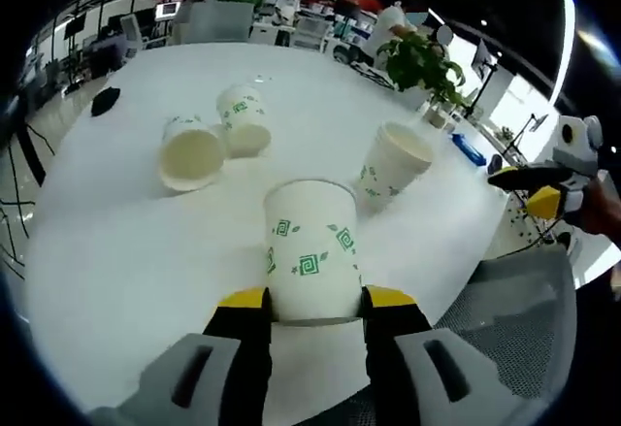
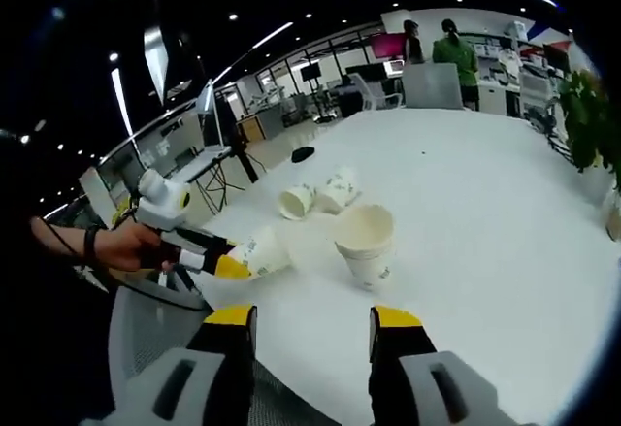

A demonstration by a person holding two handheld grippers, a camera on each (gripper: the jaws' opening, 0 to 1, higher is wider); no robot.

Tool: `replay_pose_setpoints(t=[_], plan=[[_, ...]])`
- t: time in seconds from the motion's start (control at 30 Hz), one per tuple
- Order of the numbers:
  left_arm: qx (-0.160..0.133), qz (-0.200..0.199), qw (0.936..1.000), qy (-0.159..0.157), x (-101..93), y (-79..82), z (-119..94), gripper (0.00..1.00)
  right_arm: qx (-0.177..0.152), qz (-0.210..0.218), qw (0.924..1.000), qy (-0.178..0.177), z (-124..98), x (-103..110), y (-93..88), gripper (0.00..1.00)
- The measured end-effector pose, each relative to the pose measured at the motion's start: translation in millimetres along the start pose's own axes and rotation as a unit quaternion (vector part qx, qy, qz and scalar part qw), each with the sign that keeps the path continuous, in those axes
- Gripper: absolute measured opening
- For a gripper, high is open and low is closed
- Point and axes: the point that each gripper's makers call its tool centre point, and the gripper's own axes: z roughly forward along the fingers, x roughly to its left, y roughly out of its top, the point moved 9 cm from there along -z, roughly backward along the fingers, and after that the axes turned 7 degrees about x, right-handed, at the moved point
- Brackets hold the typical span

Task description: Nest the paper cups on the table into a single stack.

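Cup [image 1: 310, 251] clamped in left hand-held gripper [image 1: 315, 300]; right hand-held gripper [image 2: 313, 319] open, apparently empty.

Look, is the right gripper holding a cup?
No, the right gripper has open jaws with nothing between them; the nearest cup stands on the table beyond it.
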Motion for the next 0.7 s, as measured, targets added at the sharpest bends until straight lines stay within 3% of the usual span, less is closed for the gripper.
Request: replay_pose_setpoints(t=[0.13, 0.2, 0.5, 0.7], plan=[[-0.001, 0.041, 0.9990, -0.017, -5.8, -6.8, -4, 0.36, 0.002, -0.014, 0.9995, 0.028, 12, 11, 11.8, 0.45], [-0.012, 0.066, 0.9968, -0.043, -15.3, -9.1, -5, 0.36, 0.009, -0.021, 0.9990, 0.039, 17, 13, 14.3, 0.45], [-0.024, 0.109, 0.9901, -0.086, -32.0, -11.8, 0, 0.36, 0.037, -0.040, 0.9954, 0.079, 36, 16, 18.8, 0.45], [-0.024, 0.147, 0.9817, -0.119, -45.5, -12.0, 1, 0.36, 0.033, -0.024, 0.9938, 0.104, 35, 15, 19.8, 0.42]])
